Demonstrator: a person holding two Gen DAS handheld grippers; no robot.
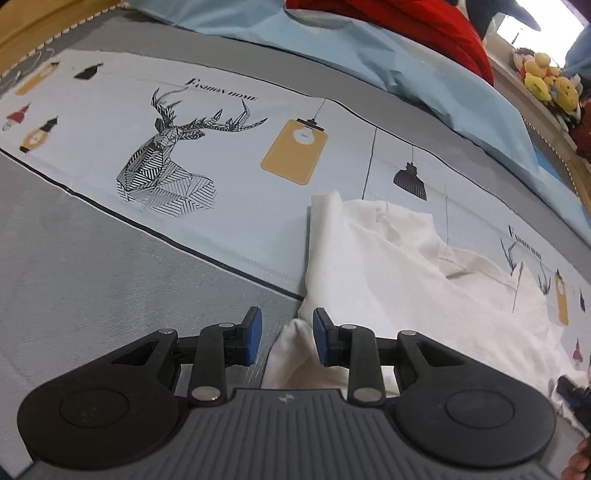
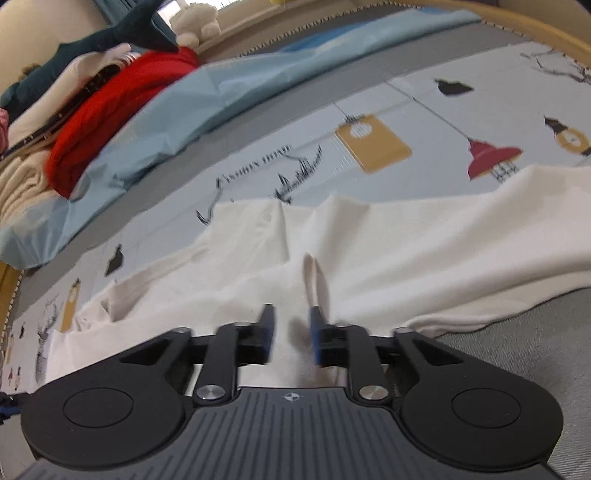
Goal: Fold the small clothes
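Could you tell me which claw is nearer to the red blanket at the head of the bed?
Neither clearly: both the left claw and the right claw hover over the white garment, with the red blanket far beyond each.

One white garment [image 1: 388,266], one red blanket [image 1: 406,26] — two grippers [image 1: 287,338] [image 2: 290,338]

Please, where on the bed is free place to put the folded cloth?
Free: the printed sheet around the deer print, left of the white garment, and the grey strip beside it. Crowded: the far edge, with blue bedding and red fabric.

free: printed bedspread [image 1: 229,184] ahead — blocked: blue quilt [image 1: 424,74], red bundle [image 1: 406,22] behind
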